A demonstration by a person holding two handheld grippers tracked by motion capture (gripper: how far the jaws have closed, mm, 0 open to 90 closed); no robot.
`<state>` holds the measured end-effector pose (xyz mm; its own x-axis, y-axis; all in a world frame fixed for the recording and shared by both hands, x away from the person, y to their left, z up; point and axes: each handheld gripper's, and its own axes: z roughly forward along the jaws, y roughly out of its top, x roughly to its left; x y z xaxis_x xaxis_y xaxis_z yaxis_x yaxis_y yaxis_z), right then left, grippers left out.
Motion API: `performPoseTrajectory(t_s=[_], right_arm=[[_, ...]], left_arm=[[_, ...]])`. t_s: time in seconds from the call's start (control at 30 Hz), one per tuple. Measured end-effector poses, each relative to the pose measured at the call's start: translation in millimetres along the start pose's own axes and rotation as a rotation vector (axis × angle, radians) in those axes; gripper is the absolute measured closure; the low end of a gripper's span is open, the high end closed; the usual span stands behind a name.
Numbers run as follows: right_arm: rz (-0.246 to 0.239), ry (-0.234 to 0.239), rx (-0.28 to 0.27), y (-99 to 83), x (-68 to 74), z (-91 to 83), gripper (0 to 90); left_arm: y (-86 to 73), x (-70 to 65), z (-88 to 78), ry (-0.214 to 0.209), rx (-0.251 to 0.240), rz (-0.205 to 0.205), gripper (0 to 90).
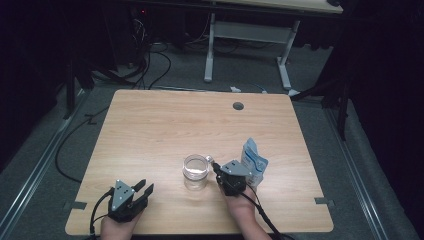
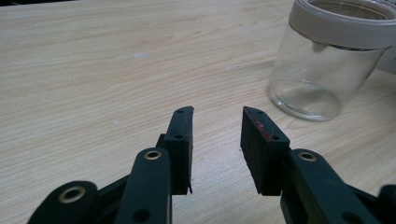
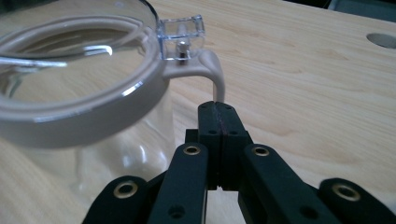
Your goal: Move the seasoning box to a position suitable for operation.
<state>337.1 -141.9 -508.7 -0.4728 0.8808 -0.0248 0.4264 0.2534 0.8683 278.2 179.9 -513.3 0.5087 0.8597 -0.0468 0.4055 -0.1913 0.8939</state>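
Observation:
A clear glass jar (image 1: 195, 172) (image 2: 322, 65) (image 3: 84, 116) with a beige rim stands near the table's front middle. A beige tab (image 3: 215, 74) curves down from a clear latch block (image 3: 181, 31) on its rim. My right gripper (image 1: 216, 169) (image 3: 217, 106) sits just right of the jar, its jaws pressed together with the tab's lower end pinched at their tips. My left gripper (image 1: 145, 187) (image 2: 217, 114) rests low at the front left, open with nothing between its pads. The jar stands ahead and to its right.
A blue and white pouch (image 1: 254, 162) stands just right of the right gripper. The wooden table (image 1: 175, 120) has a round cable hole (image 1: 238, 106) (image 3: 383, 39) at the back. Cables and a desk frame lie on the floor beyond.

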Motion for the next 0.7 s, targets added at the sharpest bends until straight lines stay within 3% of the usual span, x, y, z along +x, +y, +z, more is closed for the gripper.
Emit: performPoseTrajectory(t_s=[0.2,0.33,0.43,0.47,0.5,0.63,0.7], right_arm=[[-0.016,0.029,0.001,14.0,3.6,23.3,90.0],[-0.017,0.031,0.005,15.8,3.8,25.5,90.0],[-0.004,0.043,0.008,6.7,3.8,13.5,90.0],[-0.016,0.048,0.010,-1.6,3.5,3.0,89.9],[-0.016,0.048,0.010,-1.6,3.5,3.0,89.9],[-0.012,0.049,0.011,-21.0,-1.6,-23.8,89.9],[-0.006,0.044,0.014,-28.2,-5.4,-34.2,89.9]], left_arm=[[-1.0,1.9,1.7,-0.007,0.001,-0.019,64.0],[1.9,-1.2,10.2,-0.024,0.025,-0.004,65.2],[10.7,-5.5,22.4,-0.050,0.036,-0.002,71.5],[18.7,-8.2,36.0,-0.067,0.037,-0.012,78.5],[18.7,-8.2,36.0,-0.067,0.037,-0.012,80.8],[35.2,-12.3,72.7,-0.079,0.011,-0.046,89.8],[41.3,-16.9,89.8,-0.082,0.011,-0.030,90.0]])
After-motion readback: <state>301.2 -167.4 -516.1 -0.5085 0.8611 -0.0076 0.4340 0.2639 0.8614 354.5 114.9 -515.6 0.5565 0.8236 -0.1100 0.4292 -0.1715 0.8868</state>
